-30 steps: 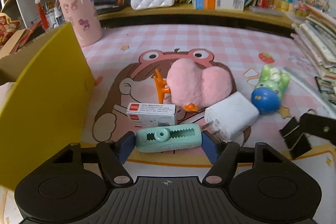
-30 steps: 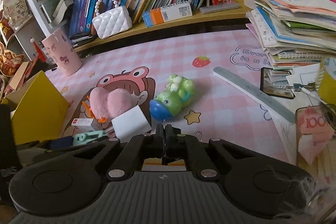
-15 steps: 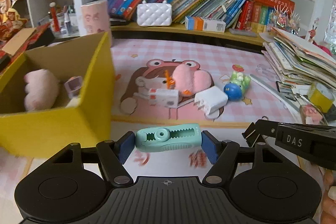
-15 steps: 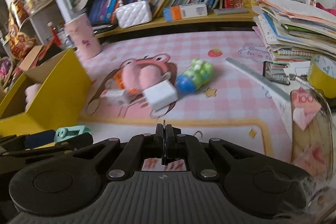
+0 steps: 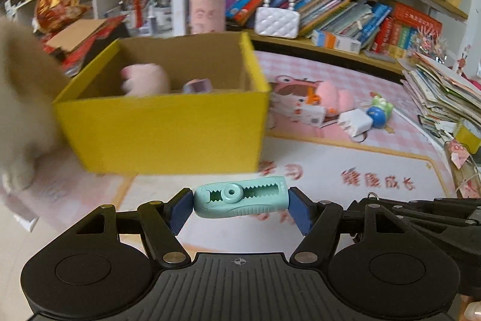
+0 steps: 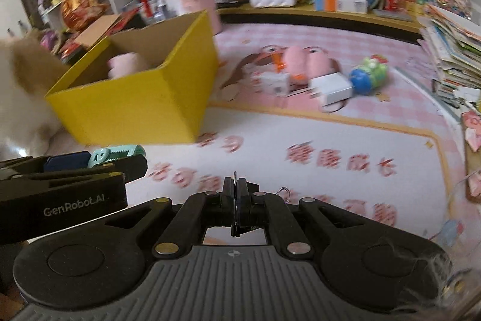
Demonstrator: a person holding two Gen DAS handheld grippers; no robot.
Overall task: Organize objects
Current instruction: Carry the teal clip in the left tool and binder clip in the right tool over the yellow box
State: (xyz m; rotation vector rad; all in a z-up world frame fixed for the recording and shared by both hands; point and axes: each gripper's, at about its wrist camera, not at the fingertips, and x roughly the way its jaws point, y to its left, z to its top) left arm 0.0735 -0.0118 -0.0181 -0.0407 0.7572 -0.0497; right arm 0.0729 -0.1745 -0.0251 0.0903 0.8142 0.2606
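Yellow box (image 5: 168,134) now nearer, centred ahead.

Crowded wooden bookshelves (image 5: 330,20) behind pink-checked mat (image 5: 345,74)

Mint-green clip (image 5: 240,197), yellow box (image 5: 162,134), pink-checked mat (image 5: 345,71), white quilted purse (image 5: 277,23).
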